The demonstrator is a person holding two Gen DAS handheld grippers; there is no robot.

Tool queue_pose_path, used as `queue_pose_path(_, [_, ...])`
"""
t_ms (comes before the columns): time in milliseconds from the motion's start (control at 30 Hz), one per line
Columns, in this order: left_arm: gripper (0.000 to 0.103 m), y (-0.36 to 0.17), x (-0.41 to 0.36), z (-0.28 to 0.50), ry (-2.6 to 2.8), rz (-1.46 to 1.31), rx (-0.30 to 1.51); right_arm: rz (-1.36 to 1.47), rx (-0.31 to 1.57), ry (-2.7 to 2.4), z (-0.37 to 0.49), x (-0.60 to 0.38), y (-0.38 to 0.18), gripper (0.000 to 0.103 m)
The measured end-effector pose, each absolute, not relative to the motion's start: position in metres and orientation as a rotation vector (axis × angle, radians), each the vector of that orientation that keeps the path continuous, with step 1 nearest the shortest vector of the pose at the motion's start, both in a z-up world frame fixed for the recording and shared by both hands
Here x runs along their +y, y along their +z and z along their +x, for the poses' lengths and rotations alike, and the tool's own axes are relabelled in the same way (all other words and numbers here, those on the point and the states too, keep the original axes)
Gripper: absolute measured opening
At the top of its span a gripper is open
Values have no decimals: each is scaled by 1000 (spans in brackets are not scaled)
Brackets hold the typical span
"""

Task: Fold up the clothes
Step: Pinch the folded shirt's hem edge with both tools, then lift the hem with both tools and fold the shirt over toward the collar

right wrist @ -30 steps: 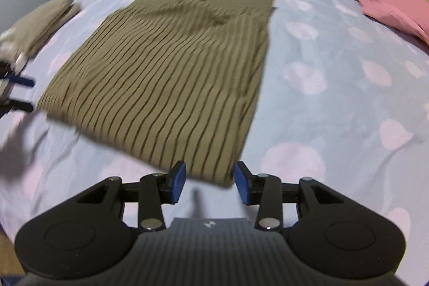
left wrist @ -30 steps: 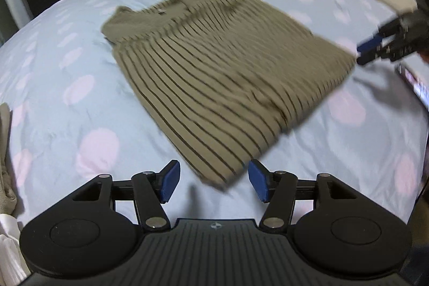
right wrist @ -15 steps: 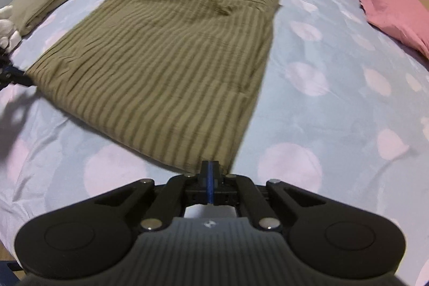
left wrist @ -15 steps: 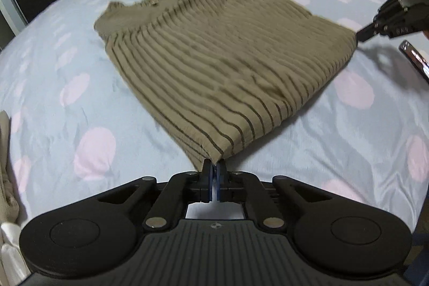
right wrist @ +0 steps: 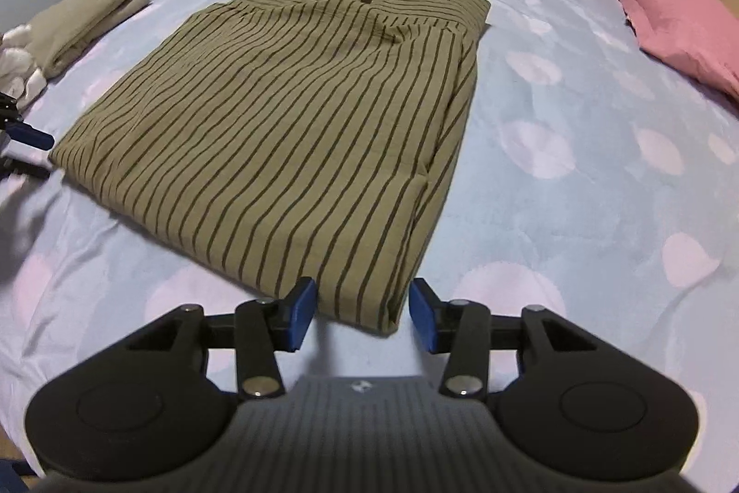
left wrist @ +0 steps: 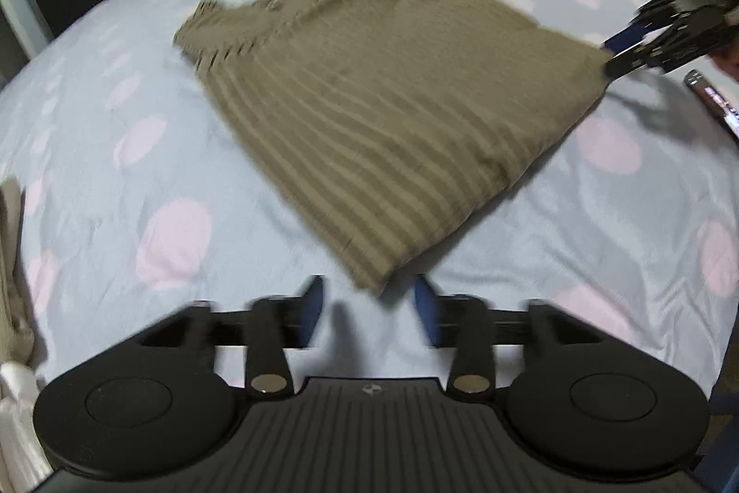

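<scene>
While the striped shirt [right wrist: 295, 132] lies flat on the bed [right wrist: 577, 132], folded lengthwise with its collar at the far end, both tools sit released at its near hem. Left tool [left wrist: 368, 310] has its fingers spread either side of one hem corner, not touching it. Right tool [right wrist: 362, 315] is spread too, the other hem corner lying between its blue pads [right wrist: 300, 310]. Pink pillow [right wrist: 674, 17] is well off to the side, and folded beige clothes [right wrist: 87, 15] sit beside the shirt.
</scene>
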State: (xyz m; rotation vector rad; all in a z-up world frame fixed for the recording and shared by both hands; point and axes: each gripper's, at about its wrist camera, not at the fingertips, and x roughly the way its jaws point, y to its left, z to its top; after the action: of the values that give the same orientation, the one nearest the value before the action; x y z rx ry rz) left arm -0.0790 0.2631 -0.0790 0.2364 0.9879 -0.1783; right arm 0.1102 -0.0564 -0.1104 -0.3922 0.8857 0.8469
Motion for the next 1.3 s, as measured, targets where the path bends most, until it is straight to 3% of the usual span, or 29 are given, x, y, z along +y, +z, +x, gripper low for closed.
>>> queue_pose_path(67, [37, -80, 256, -75, -183, 268, 983, -382, 919, 846, 114, -53, -113, 11])
queue_pose_path(100, [20, -82, 256, -71, -175, 270, 1000, -386, 933, 841, 115, -51, -114, 3])
queue_pose_path(133, [7, -84, 256, -68, -160, 269, 1018, -398, 933, 831, 115, -50, -113, 3])
queue_pose_path(200, [1, -85, 257, -64, -147, 269, 1034, -404, 933, 819, 114, -50, -109, 3])
queue_pose_path(567, [0, -97, 260, -74, -117, 376, 1173, -519, 974, 790, 110, -51, -112, 3])
queue_pose_path(700, [0, -84, 268, -87, -84, 371, 1133, -550, 958, 748, 105, -57, -107, 9])
queue_pose_path(767, [4, -77, 265, -93, -83, 385, 1100, -609, 923, 720, 98, -58, -105, 10])
queue_pose_path(833, [25, -73, 258, -97, -87, 410, 1066, -665, 856, 717, 84, -59, -101, 27])
queue_pose_path(933, [42, -71, 234, -105, -105, 522, 981, -778, 726, 747, 55, -52, -101, 39])
queue_pose_path(1000, [48, -77, 217, -110, -113, 622, 934, -877, 626, 768, 33, -44, -105, 45])
queue_pose_path(1100, [48, -90, 190, -114, -119, 782, 875, -1063, 465, 761, 3, -30, -121, 51])
queue_pose_path(1300, [48, -128, 167, -114, -117, 990, 860, -1301, 269, 749, -23, -15, -159, 51])
